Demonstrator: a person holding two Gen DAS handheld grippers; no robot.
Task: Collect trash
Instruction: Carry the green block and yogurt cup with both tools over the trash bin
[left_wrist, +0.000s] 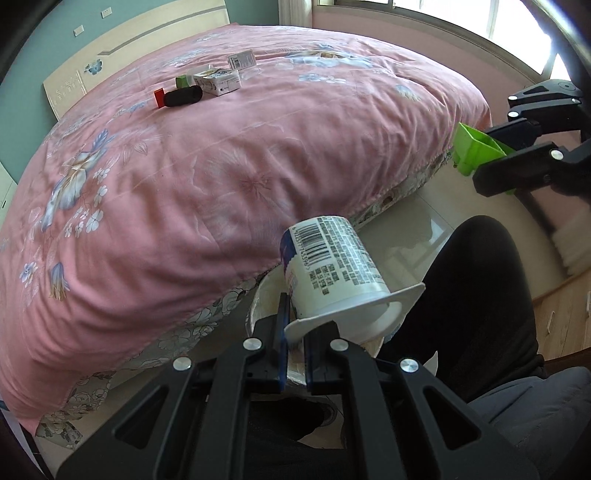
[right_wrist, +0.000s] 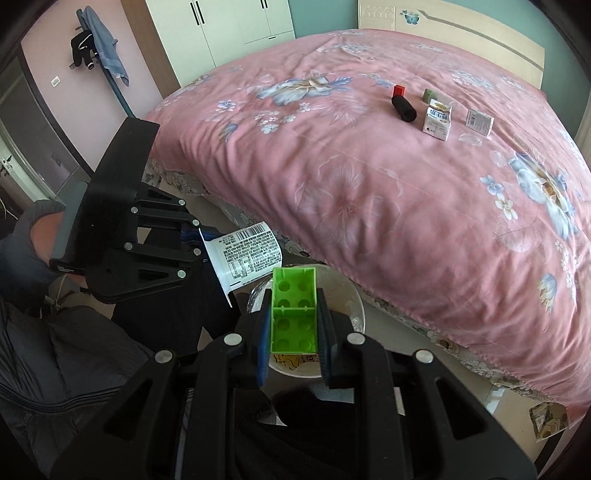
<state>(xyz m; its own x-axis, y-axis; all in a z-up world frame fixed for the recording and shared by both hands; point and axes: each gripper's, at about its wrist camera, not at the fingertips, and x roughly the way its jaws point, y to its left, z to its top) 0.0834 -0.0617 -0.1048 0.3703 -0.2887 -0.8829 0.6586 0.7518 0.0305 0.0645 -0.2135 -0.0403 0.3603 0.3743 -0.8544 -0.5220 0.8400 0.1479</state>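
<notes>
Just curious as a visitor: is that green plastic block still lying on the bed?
No, the green block is clamped between the right gripper fingers above a white bin beside the bed.

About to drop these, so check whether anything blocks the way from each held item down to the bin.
Nothing visible does: the white yogurt cup and green plastic block both hang directly over the open white bin.

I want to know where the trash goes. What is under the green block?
Under the green block, held by the right gripper, sits a white bin on the floor. Something yellowish lies inside, but the block and fingers cover most of it.
</notes>
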